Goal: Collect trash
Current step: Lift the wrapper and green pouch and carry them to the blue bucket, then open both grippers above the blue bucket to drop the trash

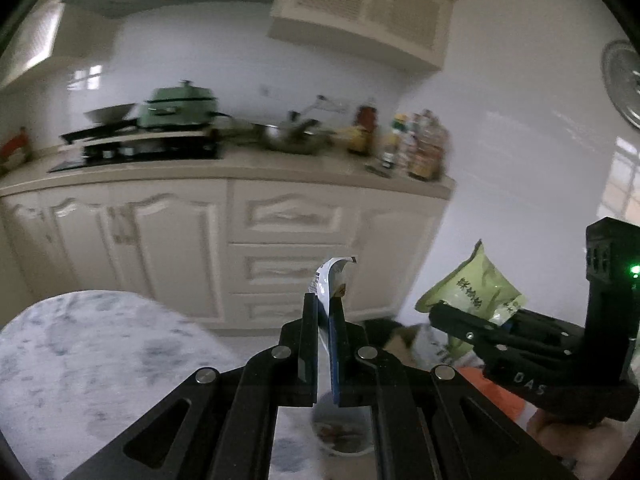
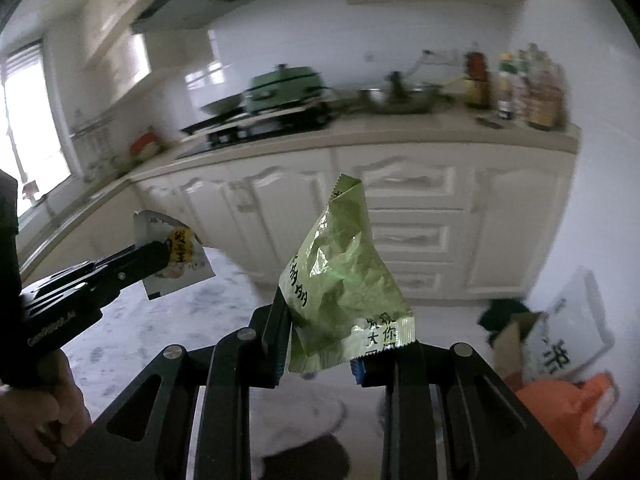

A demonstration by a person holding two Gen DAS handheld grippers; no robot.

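Trash rides in both tongs: the left gripper (image 1: 325, 320) is clamped on a thin white printed wrapper (image 1: 334, 280), and the right gripper (image 2: 320, 344) pinches a crinkled pale-green foil snack packet (image 2: 340, 284) by its lower edge, both held aloft over the grey-mottled marble table (image 1: 80, 360). Beyond them lie the cream kitchen cabinets (image 1: 160, 240) and, on the floor, an orange plastic bag (image 2: 568, 416). Each grip catches only an edge, so either slick piece could slip free during a quick swing, I judge.

Both wrist cams face kitchen counter (image 1: 224, 168), angled down.
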